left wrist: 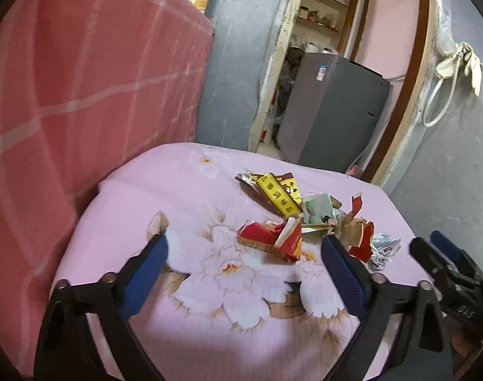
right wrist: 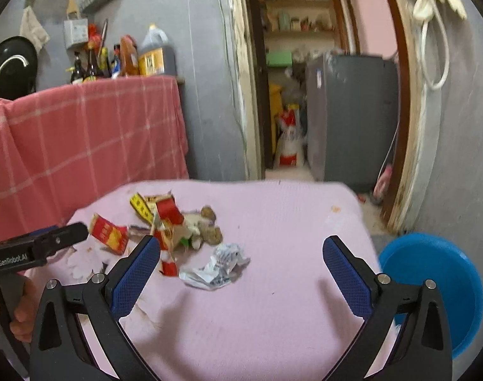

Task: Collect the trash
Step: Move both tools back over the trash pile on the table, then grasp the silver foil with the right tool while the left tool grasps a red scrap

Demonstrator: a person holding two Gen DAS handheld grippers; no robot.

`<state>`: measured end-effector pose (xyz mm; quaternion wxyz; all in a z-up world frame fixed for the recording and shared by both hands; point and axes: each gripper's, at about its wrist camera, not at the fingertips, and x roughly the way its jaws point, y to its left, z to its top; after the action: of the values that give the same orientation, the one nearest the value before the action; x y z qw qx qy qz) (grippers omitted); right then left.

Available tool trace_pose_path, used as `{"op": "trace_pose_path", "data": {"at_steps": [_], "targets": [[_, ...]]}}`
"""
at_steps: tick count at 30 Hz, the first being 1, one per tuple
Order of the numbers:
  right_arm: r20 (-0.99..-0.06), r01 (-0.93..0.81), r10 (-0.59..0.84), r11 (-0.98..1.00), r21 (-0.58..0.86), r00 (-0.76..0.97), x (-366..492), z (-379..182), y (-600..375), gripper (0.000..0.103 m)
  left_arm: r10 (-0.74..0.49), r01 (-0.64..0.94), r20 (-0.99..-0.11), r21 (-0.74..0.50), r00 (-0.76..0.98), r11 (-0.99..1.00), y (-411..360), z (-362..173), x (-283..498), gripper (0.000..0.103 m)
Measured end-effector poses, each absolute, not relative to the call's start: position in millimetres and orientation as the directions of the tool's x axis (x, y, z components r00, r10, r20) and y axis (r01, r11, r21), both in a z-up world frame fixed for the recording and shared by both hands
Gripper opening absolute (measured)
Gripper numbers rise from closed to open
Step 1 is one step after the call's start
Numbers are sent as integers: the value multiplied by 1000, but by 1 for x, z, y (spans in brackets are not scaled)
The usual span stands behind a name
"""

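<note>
**Trash piled on the pink cloth, both claws wide open**

A heap of trash [left wrist: 308, 219] is seen on a table covered by a pink cloth [left wrist: 190, 209] with a big flower print. In the heap, a torn red box [left wrist: 270, 241] is found at the front. A yellow box [left wrist: 278, 198] is laid behind it, tilted. Torn brown card [left wrist: 352, 231] is mixed in at the right. A crumpled white paper [left wrist: 384, 249] is set a little apart, at the right edge of the heap.

The left claw [left wrist: 244, 260] is held above the cloth, just in front of the red box. Its blue pads [left wrist: 143, 273] are spread wide, and nothing is held between them.

The right claw [right wrist: 241, 263] is also held wide open, and nothing is gripped. The white paper [right wrist: 217, 266] is seen between its pads, near the tips, still lying on the cloth. The rest of the heap [right wrist: 165, 225] is seen further back and to the left. The left claw is seen there too, at the left edge, close to the red box [right wrist: 109, 235].

A blue tub [right wrist: 432, 289] is placed on the floor, just beside the table on the right. A red checked cloth [right wrist: 89, 136] is hung to the left. A grey box [right wrist: 352, 117] is stood in the doorway behind.
</note>
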<state>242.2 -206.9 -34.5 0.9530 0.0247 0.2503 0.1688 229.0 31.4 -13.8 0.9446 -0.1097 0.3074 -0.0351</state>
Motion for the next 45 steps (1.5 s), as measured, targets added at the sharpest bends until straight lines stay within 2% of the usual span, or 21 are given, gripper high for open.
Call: {"op": "trace_pose_path", "data": {"at_steps": [4, 7, 9, 11, 13, 14, 17, 22, 32, 39, 45], "targets": [[-536, -344, 363, 928, 139, 762, 253, -41, -201, 75, -177, 40, -586, -239, 790, 970, 26, -17, 242, 66], [-588, -362, 374, 921, 143, 718, 263, -47, -196, 67, -207, 67, -598, -247, 774, 967, 23, -19, 248, 51], [-613, -370, 377, 918, 145, 694, 267, -50, -194, 60, -223, 85, -609, -248, 761, 965, 20, -22, 251, 34], [-629, -374, 381, 915, 150, 677, 269, -53, -193, 40, -242, 102, -615, -254, 750, 962, 19, -24, 253, 22], [-631, -377, 389, 912, 161, 671, 270, -54, -195, 30, -250, 112, -607, -257, 754, 960, 18, -23, 249, 18], [-626, -378, 395, 910, 169, 672, 269, -54, -196, 23, -253, 115, -601, -258, 758, 959, 18, -22, 250, 9], [-611, -382, 415, 904, 192, 674, 266, -53, -201, 11, -275, 131, -585, -276, 763, 952, 18, -20, 242, 2], [-552, -386, 440, 896, 220, 708, 256, -45, -209, 7, -273, 135, -573, -272, 773, 953, 10, -14, 227, 0], [-321, -424, 484, 873, 242, 814, 211, -13, -237, 7, -297, 210, -417, -242, 859, 947, -21, 19, 188, 0], [-146, -334, 355, 930, 153, 923, 179, 21, -273, 7, -356, 304, -268, -216, 895, 928, -66, 47, 187, 0], [-52, -197, 202, 977, 85, 978, 163, 43, -310, 7, -461, 415, -188, -237, 867, 878, -116, 62, 202, 0]]}}
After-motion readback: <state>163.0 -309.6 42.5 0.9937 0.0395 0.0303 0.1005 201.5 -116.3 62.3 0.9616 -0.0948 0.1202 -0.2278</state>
